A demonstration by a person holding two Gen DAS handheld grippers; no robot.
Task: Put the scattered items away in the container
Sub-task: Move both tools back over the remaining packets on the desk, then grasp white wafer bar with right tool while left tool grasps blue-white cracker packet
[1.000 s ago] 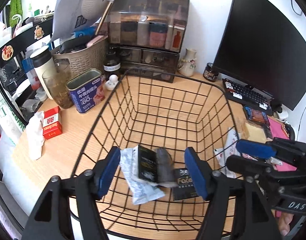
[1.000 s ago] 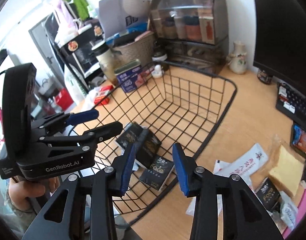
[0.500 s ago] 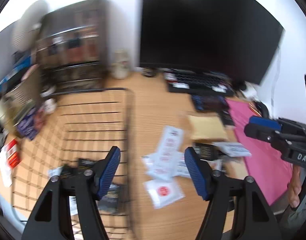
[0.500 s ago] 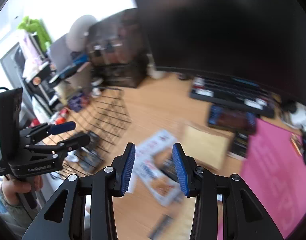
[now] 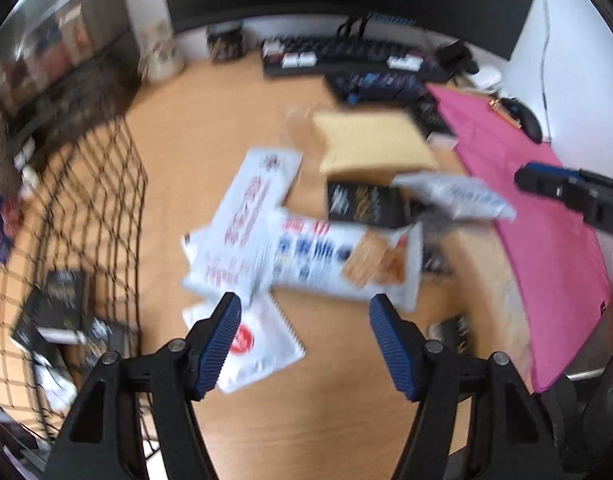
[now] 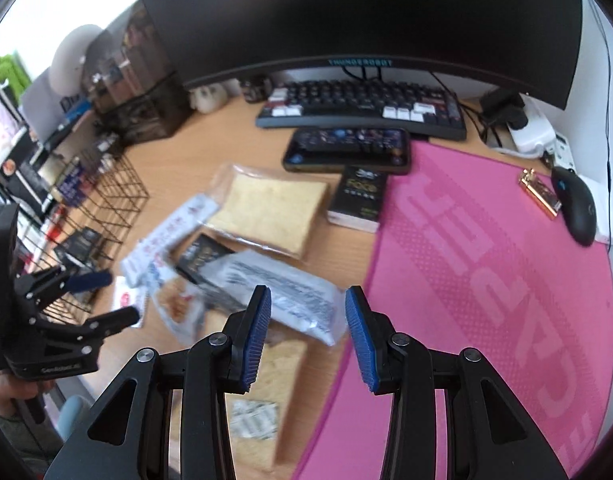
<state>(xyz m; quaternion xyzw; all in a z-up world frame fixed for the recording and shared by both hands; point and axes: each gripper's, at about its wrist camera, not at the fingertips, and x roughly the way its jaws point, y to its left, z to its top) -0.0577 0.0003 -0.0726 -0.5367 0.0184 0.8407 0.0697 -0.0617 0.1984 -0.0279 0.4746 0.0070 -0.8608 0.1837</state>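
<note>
- Left wrist view, far left: the black wire basket stands on the wooden tabletop, with dark sachets lying on its floor.
- Just right of the basket, a blurred heap of scattered packets lies on the tabletop: a long white packet with red print overlaps a white cracker packet with blue print, and a small white sachet with a red circle sits nearest the camera.
- The left gripper hangs above this heap with its blue pads spread wide and nothing between them.
- Behind the heap lie a wrapped bread slice, a black sachet with gold print and a silver-white packet.
- At the right, a pink desk mat covers the tabletop.
- Right wrist view, left to right: the basket, the bread slice, then a black box at the mat's edge.
- The right gripper is spread and empty, just above the silver-white packet.
- A keyboard and a monitor stand behind; a black mouse lies far right.
</note>
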